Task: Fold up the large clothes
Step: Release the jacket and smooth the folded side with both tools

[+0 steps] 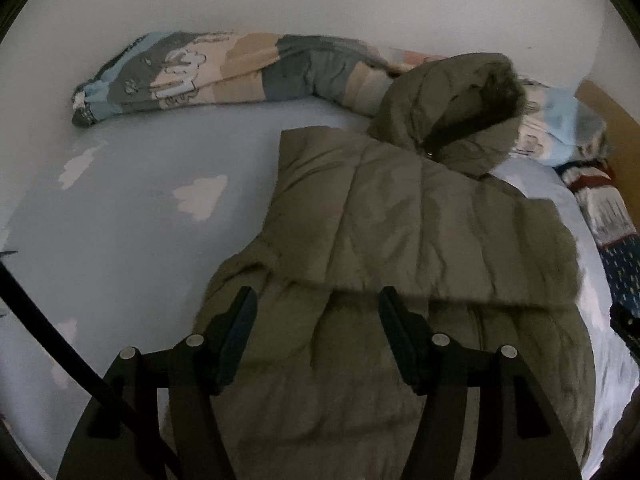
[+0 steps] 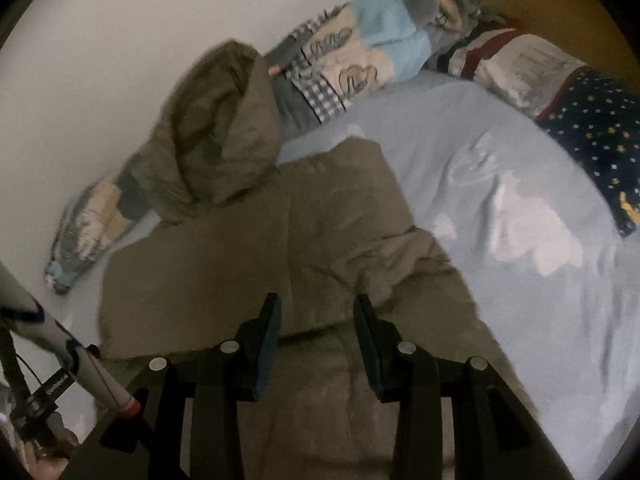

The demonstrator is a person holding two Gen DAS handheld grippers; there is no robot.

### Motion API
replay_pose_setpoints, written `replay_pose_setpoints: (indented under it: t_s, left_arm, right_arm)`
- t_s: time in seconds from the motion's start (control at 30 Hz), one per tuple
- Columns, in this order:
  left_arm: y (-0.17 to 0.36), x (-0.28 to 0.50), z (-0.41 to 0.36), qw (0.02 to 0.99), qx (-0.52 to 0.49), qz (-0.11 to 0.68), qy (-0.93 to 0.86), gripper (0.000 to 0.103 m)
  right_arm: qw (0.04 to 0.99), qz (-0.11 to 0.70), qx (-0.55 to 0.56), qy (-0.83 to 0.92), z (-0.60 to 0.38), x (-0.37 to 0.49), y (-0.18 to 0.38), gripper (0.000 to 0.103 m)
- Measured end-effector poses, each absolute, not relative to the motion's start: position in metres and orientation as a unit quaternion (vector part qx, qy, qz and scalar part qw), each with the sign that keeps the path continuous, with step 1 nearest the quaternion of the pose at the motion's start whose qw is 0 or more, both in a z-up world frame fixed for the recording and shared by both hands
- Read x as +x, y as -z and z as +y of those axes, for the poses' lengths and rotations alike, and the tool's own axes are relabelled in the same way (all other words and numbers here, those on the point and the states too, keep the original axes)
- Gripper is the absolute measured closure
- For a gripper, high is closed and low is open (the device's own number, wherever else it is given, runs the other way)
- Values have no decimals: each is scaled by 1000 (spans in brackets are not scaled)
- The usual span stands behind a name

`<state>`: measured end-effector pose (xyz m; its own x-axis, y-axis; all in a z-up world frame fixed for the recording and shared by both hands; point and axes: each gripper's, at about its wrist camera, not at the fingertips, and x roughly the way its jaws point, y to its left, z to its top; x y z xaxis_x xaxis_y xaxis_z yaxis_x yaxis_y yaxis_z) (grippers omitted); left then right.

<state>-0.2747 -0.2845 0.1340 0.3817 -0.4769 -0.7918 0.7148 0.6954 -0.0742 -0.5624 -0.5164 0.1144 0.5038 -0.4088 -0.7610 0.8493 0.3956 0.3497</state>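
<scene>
Olive hooded puffer jacket (image 1: 400,220) on bed (image 1: 140,220), hood far | left gripper (image 1: 318,320), right gripper (image 2: 316,322) both released, over folded hem

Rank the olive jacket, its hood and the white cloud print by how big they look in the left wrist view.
1. Olive jacket, largest, though nearest the camera.
2. Hood.
3. White cloud print, smallest.

Both the left gripper (image 1: 318,304) and the right gripper (image 2: 316,310) are matte black, each with two flat fingers faced in dark bluish pads (image 1: 240,340) and round silver screws (image 1: 195,340) at the linkage joints.
</scene>
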Motion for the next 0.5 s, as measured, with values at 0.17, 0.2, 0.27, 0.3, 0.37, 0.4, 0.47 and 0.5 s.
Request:
replay_pose_setpoints:
  t_s: [0.17, 0.2, 0.27, 0.3, 0.37, 0.4, 0.47, 0.5]
  left_arm:
    - [-144, -307, -214, 822, 146, 417, 360, 35]
    - [-138, -313, -195, 818, 147, 428, 354, 35]
    - [-120, -323, -163, 810, 155, 451, 342, 35]
    - [-113, -327, -153, 806, 159, 460, 336, 35]
    - [-84, -333, -129, 790, 185, 495, 311, 35]
    - [-74, -335, -123, 784, 195, 507, 300, 35]
    - [-51, -335, -116, 763, 221, 531, 295, 33]
    - [-46, -334, -114, 759, 227, 532, 297, 29]
  right_arm:
    - [777, 289, 386, 403, -469, -621, -134, 62]
    - [775, 292, 389, 404, -459, -632, -134, 61]
    - [769, 304, 393, 403, -434, -655, -131, 59]
    - [766, 314, 394, 400, -423, -663, -127, 59]
    - [756, 334, 399, 397, -404, -678, -117, 59]
    - [753, 343, 401, 393, -395, -682, -111, 59]
    - [746, 374, 395, 384, -376, -684, -97, 59]
    - [743, 392, 390, 378, -369, -682, -89, 59]
